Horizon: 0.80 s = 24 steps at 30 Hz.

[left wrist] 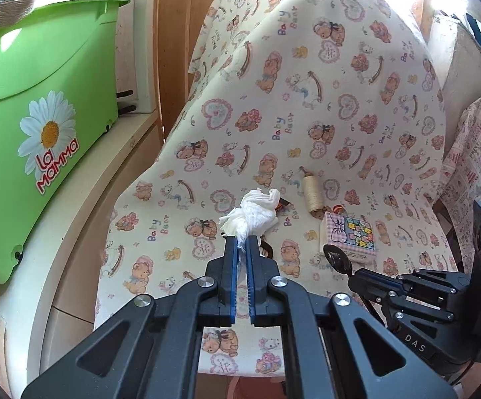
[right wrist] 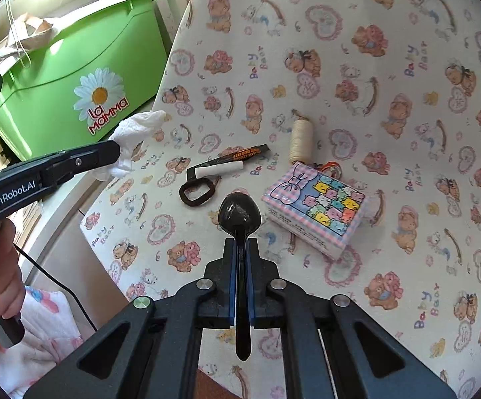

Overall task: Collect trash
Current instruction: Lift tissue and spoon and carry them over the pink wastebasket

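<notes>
Trash is in both grippers now. The left hand-held gripper [left wrist: 242, 242] is squeezed tight on a crumpled white tissue [left wrist: 257, 211], held up over the left edge of the worktop [right wrist: 406, 133], near the green bin [right wrist: 74, 76]. The right hand-held gripper [right wrist: 240, 246] is clamped on a black plastic spoon [right wrist: 239, 216] close to the front edge. More bits lie on the bear cloth: a dark wrapper [right wrist: 243, 154], a white stick [right wrist: 219, 169] and a brown ring [right wrist: 196, 193]. A thread spool [right wrist: 301, 139] and a little box [right wrist: 320, 206] sit further in. I think the picking-up step is done, so next both need carrying to the bin and letting go over it.
</notes>
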Each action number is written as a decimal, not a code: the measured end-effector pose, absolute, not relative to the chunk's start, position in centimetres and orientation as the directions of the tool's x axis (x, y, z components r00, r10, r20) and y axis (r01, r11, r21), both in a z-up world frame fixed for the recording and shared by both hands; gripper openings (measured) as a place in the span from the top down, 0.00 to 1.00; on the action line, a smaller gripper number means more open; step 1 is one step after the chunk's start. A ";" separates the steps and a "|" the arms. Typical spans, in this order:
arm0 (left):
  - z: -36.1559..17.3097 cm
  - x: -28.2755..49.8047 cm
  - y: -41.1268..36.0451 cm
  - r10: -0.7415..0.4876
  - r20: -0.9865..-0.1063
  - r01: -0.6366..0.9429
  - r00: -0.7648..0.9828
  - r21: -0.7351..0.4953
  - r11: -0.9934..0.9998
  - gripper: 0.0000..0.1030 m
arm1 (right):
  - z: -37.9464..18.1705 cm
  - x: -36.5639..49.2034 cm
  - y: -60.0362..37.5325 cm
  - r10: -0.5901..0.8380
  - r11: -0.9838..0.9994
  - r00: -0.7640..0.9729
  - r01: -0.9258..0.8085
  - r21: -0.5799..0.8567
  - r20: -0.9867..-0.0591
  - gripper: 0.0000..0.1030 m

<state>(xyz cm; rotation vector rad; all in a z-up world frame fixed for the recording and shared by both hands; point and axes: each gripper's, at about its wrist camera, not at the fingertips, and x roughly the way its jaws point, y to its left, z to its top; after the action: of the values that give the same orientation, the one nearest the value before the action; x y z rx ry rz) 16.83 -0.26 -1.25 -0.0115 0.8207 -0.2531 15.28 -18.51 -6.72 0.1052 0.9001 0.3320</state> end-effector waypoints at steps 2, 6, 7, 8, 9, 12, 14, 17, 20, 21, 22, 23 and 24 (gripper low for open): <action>-1.3 16.2 0.0 -0.190 -0.731 0.146 0.655 -0.123 0.981 0.96 | -6.2 14.4 -18.6 0.303 0.952 0.590 -0.229 0.205 -0.748 0.94; -1.7 14.6 0.3 -0.247 -0.753 0.124 0.610 -0.217 0.968 0.96 | -4.4 12.1 -19.5 0.171 0.982 0.637 -0.168 0.081 -0.751 0.94; -1.5 14.2 0.0 -0.249 -0.753 0.135 0.609 -0.212 0.968 0.96 | -4.0 11.5 -19.5 0.165 0.984 0.645 -0.164 0.076 -0.746 0.94; -1.3 13.7 -0.4 -0.242 -0.749 0.147 0.616 -0.193 0.970 0.96 | -3.5 11.0 -19.9 0.191 0.980 0.648 -0.168 0.106 -0.737 0.94; -1.2 13.2 -0.8 -0.230 -0.742 0.154 0.630 -0.171 0.973 0.96 | -3.0 10.4 -20.3 0.217 0.976 0.649 -0.170 0.139 -0.729 0.94; -1.3 10.6 -1.6 -0.177 -0.721 0.148 0.670 -0.104 0.984 0.96 | -1.9 8.4 -20.6 0.246 0.969 0.673 -0.152 0.195 -0.697 0.94; -2.0 8.7 -2.1 -0.168 -0.726 0.161 0.667 -0.081 0.984 0.96 | -1.8 7.0 -20.7 0.269 0.961 0.672 -0.142 0.236 -0.690 0.94; -2.7 6.9 -2.9 -0.202 -0.750 0.208 0.630 -0.088 0.974 0.96 | -1.7 4.9 -20.4 0.297 0.952 0.670 -0.149 0.269 -0.681 0.94; -3.4 6.5 -3.2 -0.196 -0.785 0.215 0.587 -0.082 0.973 0.96 | -1.8 3.0 -19.8 0.307 0.948 0.664 -0.154 0.278 -0.682 0.94; -3.9 6.5 -3.2 -0.198 -0.801 0.215 0.565 -0.089 0.973 0.96 | -1.9 2.5 -19.7 0.319 0.944 0.657 -0.158 0.289 -0.683 0.94; -4.4 6.5 -3.0 -0.201 -0.816 0.209 0.543 -0.101 0.973 0.96 | -2.1 2.0 -19.5 0.328 0.941 0.650 -0.161 0.297 -0.686 0.94; -5.0 6.5 -2.9 -0.202 -0.833 0.200 0.515 -0.113 0.973 0.96 | -2.3 1.6 -19.4 0.328 0.941 0.645 -0.159 0.299 -0.690 0.94; -5.6 6.5 -2.7 -0.205 -0.852 0.193 0.483 -0.124 0.973 0.96 | -2.6 1.2 -19.3 0.320 0.944 0.635 -0.152 0.293 -0.704 0.94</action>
<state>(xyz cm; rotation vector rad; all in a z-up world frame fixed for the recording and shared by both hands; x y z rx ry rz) 6.55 -2.72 -5.61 -0.0121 1.0392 -0.2423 1.25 -19.31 -2.56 0.2143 0.8424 0.2718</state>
